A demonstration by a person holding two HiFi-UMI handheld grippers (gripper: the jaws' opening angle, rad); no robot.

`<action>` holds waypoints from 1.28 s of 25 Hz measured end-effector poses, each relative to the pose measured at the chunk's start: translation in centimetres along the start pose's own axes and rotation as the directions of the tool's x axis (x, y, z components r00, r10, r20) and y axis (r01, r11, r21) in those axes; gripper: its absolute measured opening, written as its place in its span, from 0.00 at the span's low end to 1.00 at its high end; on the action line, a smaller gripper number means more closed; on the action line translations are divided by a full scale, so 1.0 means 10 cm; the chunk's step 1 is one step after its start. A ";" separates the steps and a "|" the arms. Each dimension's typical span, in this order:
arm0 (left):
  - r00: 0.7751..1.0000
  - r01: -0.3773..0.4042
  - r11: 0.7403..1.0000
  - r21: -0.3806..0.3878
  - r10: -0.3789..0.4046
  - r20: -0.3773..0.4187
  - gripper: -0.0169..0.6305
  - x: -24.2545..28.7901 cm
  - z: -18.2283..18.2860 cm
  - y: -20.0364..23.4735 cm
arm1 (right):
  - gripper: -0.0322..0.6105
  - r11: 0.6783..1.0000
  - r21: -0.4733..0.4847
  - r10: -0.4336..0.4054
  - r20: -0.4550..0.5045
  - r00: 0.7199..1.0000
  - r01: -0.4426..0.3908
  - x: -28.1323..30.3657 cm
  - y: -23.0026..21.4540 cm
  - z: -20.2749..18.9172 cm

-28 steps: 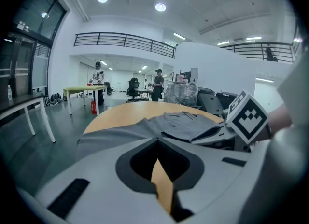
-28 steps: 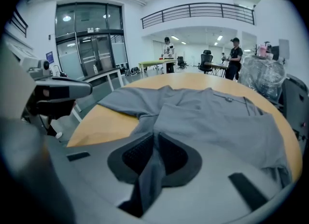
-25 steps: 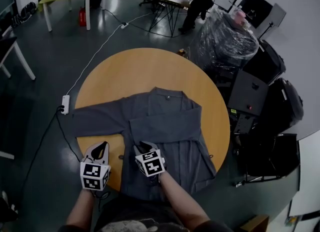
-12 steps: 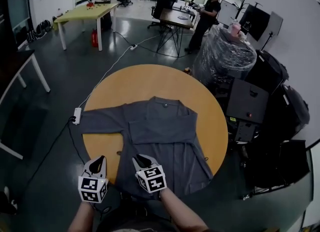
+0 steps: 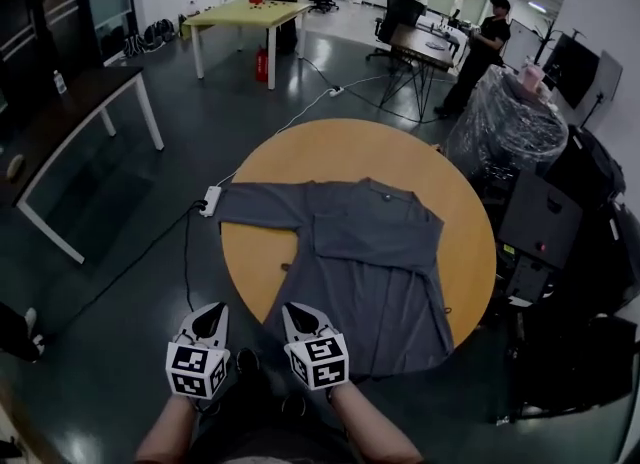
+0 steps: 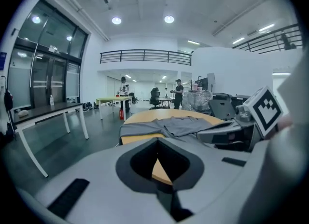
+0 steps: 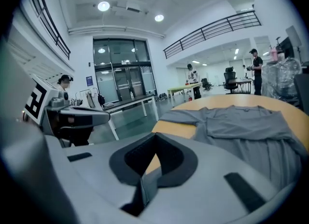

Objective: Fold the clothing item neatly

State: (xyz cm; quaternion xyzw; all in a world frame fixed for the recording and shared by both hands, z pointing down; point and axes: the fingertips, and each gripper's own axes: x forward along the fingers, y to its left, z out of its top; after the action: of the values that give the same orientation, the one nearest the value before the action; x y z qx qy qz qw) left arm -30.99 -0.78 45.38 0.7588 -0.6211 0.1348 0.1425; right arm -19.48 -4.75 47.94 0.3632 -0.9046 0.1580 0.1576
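A grey long-sleeved garment (image 5: 370,252) lies spread on the round wooden table (image 5: 350,152). One sleeve is stretched out to the left, the other is folded across the chest, and the hem hangs over the near edge. Both grippers are held off the table, in front of its near edge. My left gripper (image 5: 210,317) is shut and empty, left of the garment. My right gripper (image 5: 303,315) is near the hanging hem; its jaws have just been closing and hold nothing. The gripper views show the garment (image 6: 174,124) (image 7: 241,121) lying ahead on the table.
A power strip (image 5: 210,200) with its cable lies on the floor left of the table. A dark desk (image 5: 60,122) stands at the left. A plastic-wrapped bundle (image 5: 505,122) and black cases (image 5: 540,222) crowd the right. A person (image 5: 480,52) stands beyond.
Both grippers have drawn back towards me, from over the garment's lower part and the table's near edge to over the floor. More of the room has come into the head view.
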 end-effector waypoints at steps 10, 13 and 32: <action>0.997 -0.073 0.996 -0.045 0.073 -0.002 0.04 -0.22 -0.17 0.73 | 0.04 0.998 -0.049 0.045 -0.029 0.999 -0.046 0.63 0.61 0.04; 0.997 -0.076 0.995 -0.061 0.076 -0.015 0.04 -0.14 -0.24 1.09 | 0.04 0.999 -0.043 0.008 -0.040 0.999 -0.009 1.01 0.77 0.01; 0.998 0.071 0.994 -0.089 -0.070 0.008 0.04 0.59 -0.18 3.18 | 0.04 0.935 0.041 -0.351 -0.010 0.936 0.351 2.94 1.08 0.25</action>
State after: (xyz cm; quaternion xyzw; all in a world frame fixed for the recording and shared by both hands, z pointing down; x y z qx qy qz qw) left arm -61.06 -11.40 50.86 0.7735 -0.5997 0.0999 0.1793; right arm -47.66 -16.19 55.59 0.5218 -0.8216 0.1466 0.1768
